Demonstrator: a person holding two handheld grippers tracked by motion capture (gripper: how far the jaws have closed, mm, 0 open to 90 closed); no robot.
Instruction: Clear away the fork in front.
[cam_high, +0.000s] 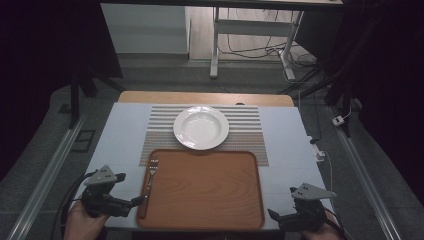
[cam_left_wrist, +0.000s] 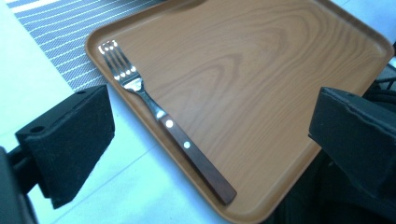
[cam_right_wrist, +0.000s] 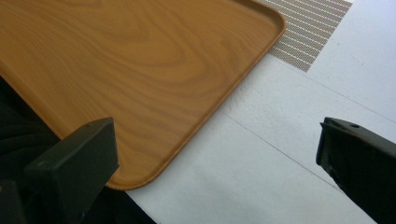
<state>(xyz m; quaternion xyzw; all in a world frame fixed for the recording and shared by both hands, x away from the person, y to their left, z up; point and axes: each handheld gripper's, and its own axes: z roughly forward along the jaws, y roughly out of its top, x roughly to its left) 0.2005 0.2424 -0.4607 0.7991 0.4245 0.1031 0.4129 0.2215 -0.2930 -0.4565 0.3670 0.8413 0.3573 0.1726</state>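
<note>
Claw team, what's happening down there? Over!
Left claw open, nothing in it. Right claw open, empty. Fork lying flat along the tray's left edge. Nothing in the way.

The right gripper (cam_right_wrist: 215, 168) has its jaws standing wide apart with nothing between them. Beyond the left jaw lies the tray (cam_right_wrist: 140, 60), its rounded near corner just ahead of that jaw. Between the jaws and up to the right jaw is bare white table (cam_right_wrist: 261, 172). Far ahead, past the tray's far corner, lies a striped mat (cam_right_wrist: 310, 28).
</note>
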